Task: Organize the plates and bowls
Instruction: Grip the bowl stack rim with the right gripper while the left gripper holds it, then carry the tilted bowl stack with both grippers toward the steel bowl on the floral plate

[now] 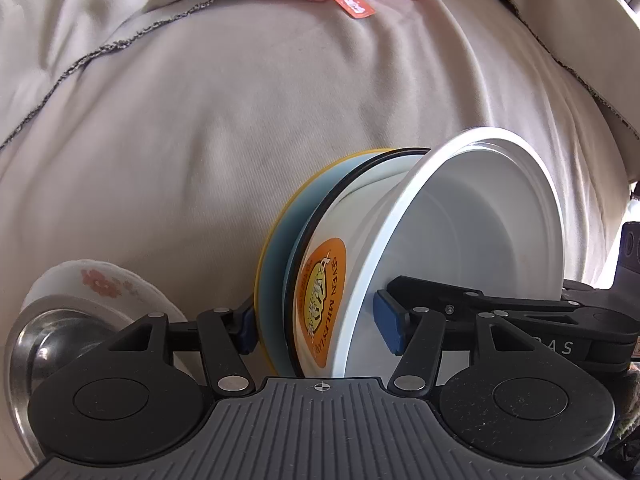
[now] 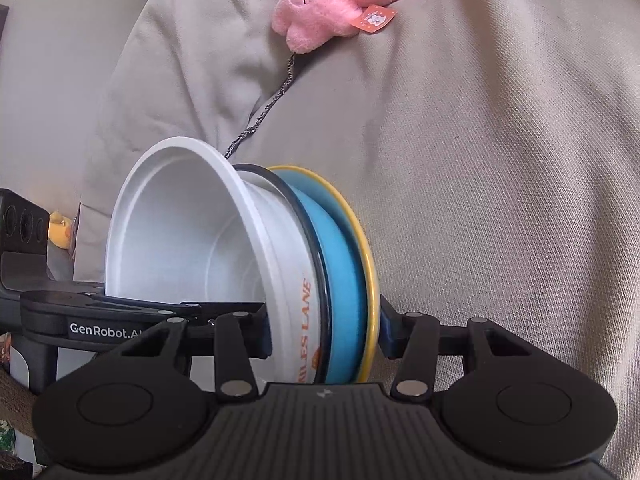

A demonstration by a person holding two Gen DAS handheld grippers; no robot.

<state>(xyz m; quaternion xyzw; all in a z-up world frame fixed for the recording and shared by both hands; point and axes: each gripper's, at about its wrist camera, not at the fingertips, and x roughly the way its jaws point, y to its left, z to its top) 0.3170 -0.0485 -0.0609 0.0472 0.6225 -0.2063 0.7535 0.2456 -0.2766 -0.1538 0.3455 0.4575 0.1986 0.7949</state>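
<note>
A nested stack of dishes is clamped from both sides above a taupe cloth.

The left gripper [image 1: 318, 326] and right gripper [image 2: 324, 334] are each closed on the tilted stack: white plastic bowl [image 1: 480, 216], logo-printed white bowl [image 1: 320, 292], blue plate [image 2: 344, 276], yellow-rimmed plate [image 2: 370, 272], presumably so it is carried as one. Left, a steel bowl [image 1: 36, 344] and floral bowl [image 1: 104, 284] rest; beyond lies a pink plush toy [image 2: 340, 4].

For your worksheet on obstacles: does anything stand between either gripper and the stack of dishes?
Nothing visible does. The left gripper and the right gripper each already clamp the on-edge stack: white plastic bowl, white black-rimmed bowl with orange logo, blue plate and yellow plate.
</note>
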